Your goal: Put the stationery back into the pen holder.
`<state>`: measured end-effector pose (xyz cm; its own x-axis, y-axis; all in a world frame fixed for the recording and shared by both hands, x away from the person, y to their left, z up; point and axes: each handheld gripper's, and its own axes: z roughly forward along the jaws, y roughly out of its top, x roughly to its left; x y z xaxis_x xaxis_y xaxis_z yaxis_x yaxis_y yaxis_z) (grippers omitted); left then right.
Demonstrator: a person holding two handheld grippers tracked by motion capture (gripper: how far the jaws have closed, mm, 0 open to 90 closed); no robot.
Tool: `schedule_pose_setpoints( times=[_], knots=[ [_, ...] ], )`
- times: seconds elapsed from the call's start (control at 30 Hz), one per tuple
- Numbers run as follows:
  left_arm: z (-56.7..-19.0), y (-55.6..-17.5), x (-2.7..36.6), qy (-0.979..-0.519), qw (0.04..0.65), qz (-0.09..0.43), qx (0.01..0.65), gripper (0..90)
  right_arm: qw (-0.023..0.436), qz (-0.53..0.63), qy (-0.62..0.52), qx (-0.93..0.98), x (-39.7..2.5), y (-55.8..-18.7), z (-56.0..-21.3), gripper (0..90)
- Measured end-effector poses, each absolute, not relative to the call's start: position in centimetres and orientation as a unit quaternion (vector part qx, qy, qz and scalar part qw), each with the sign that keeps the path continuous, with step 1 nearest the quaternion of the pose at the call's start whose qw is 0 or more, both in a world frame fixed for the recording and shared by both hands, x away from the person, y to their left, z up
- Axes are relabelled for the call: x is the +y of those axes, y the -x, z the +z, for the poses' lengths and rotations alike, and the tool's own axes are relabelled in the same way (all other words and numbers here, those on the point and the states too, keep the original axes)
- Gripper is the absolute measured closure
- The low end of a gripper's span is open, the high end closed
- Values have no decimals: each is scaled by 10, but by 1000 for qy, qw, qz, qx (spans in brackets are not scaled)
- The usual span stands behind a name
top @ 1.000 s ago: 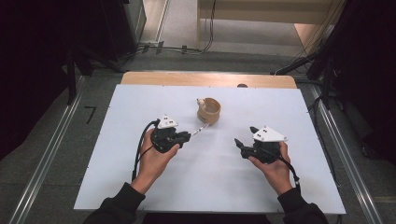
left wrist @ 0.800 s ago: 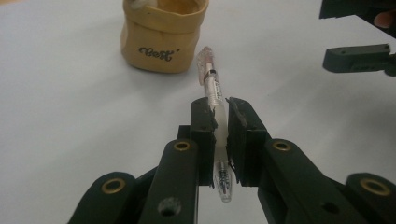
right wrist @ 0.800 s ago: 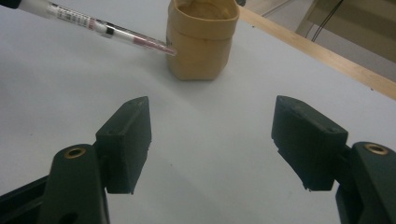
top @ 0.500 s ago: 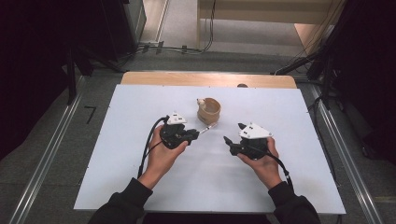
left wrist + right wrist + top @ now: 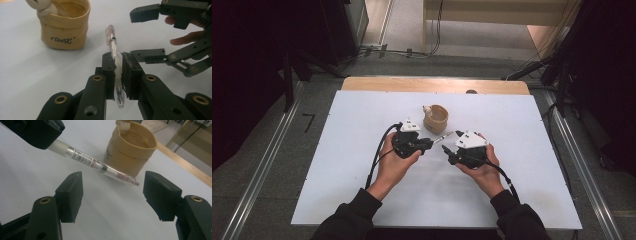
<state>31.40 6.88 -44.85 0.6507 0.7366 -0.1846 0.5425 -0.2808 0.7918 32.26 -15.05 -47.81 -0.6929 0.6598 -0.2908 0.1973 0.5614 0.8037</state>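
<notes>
Pinching a clear plastic pen [image 5: 115, 53] near its spring end, the left gripper [image 5: 117, 70] holds it off the white table [image 5: 337, 165], its two black jaws clenched on the barrel. The pen's pink-tinted end points past the jaws toward the right gripper [image 5: 113, 195], whose two jaws stand spread wide on either side of that tip, grasping nothing. In the right gripper view the barrel carries a barcode label and a dark band. One pen, one pouch, two grippers, two hands. The pouch [image 5: 436, 118] is a small tan fabric cylinder, upright with a rolled rim and dark script on its side, and a knotted white cloth [image 5: 43, 8] hangs at its lip. It stands just beyond the pen tip, apart from both grippers. The table's smooth white top lies bare on all sides of the hands, with wide room toward the left, right and near edges; a wooden strip [image 5: 434, 85] runs along the far edge.
</notes>
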Motion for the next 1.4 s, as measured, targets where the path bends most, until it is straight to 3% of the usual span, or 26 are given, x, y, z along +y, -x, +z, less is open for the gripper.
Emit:
schedule_pose_setpoints(
  times=[0.83,0.97,1.3,1.4],
  knots=[
    [-446,-316,53,-797,445,100,397,818,338,356,-209,846,-134,-332,-486,381],
    [-447,-316,53,-796,446,98,398,818,338,353,-198,850,-133,-332,-487,487],
    [-447,-318,55,-786,457,92,406,817,335,337,-183,861,-131,-329,-489,598],
    [-445,-319,57,-776,469,97,410,818,334,325,-168,869,-127,-326,-491,684]
  ],
)
